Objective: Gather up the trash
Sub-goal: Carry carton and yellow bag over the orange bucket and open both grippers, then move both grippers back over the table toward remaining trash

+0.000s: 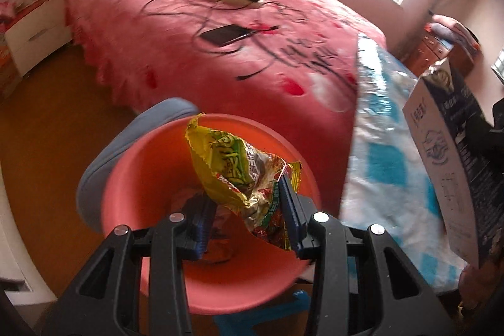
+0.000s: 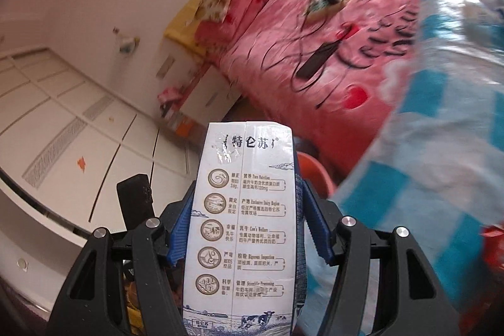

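Here the left gripper [image 1: 249, 210] pinches a crumpled yellow snack wrapper [image 1: 239, 166] between its blue pads, the jaws pressed in on the foil from both sides. The wrapper hangs right above the open mouth of a pink bin [image 1: 163, 166], which stands on the brown floor [image 1: 47, 122] at the near corner of the bed [image 1: 176, 59]. Something crumpled already lies at the bottom of the bin, though the blur hides what it is. A grey-blue rounded thing [image 1: 104, 153] sits just behind the bin on its left side.

The right gripper [image 2: 242, 225] clamps a tall white milk carton [image 2: 245, 210], one blue pad on each narrow side, the printed face turned up toward the camera. In the left wrist view the same carton [image 1: 441, 153] shows at the far right, held upright beside a blue-and-white checked cloth [image 1: 387, 159] that drapes over the near right end of the bed. In the right wrist view the orange-pink rim of the bin [image 2: 315, 169] peeks out just right of the carton, below the checked cloth [image 2: 425, 166].

On the pink bedspread [image 2: 330, 59], farther off, lie a dark phone [image 1: 225, 34] with a cable and a small tangle of wires. Pillows are piled at the far end. White drawers [image 1: 34, 33] stand to the left of the bed.
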{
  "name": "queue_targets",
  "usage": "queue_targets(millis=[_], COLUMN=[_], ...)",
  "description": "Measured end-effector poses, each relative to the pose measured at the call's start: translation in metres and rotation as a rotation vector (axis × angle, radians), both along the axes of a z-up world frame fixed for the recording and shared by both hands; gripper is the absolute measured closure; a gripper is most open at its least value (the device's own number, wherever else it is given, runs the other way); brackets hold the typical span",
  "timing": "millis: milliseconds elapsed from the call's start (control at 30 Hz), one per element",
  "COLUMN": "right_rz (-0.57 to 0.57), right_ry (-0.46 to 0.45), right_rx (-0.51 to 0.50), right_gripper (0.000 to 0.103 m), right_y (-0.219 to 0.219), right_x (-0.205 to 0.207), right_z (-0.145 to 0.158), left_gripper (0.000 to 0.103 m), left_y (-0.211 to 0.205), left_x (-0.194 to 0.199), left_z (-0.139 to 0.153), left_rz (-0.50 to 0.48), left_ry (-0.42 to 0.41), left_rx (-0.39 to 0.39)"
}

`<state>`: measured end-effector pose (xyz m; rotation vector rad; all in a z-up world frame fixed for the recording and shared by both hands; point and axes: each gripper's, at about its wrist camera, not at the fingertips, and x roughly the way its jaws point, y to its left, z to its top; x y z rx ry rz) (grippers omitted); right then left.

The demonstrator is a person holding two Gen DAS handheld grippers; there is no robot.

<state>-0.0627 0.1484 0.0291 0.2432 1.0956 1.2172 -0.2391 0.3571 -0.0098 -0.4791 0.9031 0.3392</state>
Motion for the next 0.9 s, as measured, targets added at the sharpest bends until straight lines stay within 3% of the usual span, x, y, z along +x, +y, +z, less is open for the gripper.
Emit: queue_targets(millis=[167, 233, 267, 333, 700, 900], right_rz=[0.067, 0.077, 0.074, 0.059, -0.119, -0.210], right_ry=[-0.025, -0.053, -0.070, -0.083, -0.252, -0.365], right_rx=[-0.036, -0.062, -0.080, -0.101, -0.177, -0.215], right_gripper=[0.038, 0.028, 0.021, 0.020, 0.017, 0.011], right_y=[0.039, 0.049, 0.054, 0.056, 0.003, -0.033], right_x=[-0.019, -0.022, -0.024, -0.025, -0.014, -0.012], right_z=[-0.011, -0.015, -0.018, -0.020, 0.000, 0.014], left_gripper=[0.057, 0.042, 0.039, 0.033, 0.015, 0.010], left_y=[0.015, 0.019, 0.019, 0.021, 0.005, -0.020], left_x=[-0.013, -0.015, -0.016, -0.018, -0.011, 0.008], left_z=[-0.016, -0.020, -0.021, -0.021, 0.015, 0.041], left_rz=[0.050, 0.074, 0.079, 0.091, 0.102, 0.041], left_ry=[0.026, 0.043, 0.043, 0.045, -0.014, -0.083], left_rx=[0.010, 0.032, 0.041, 0.077, 0.224, 0.243])
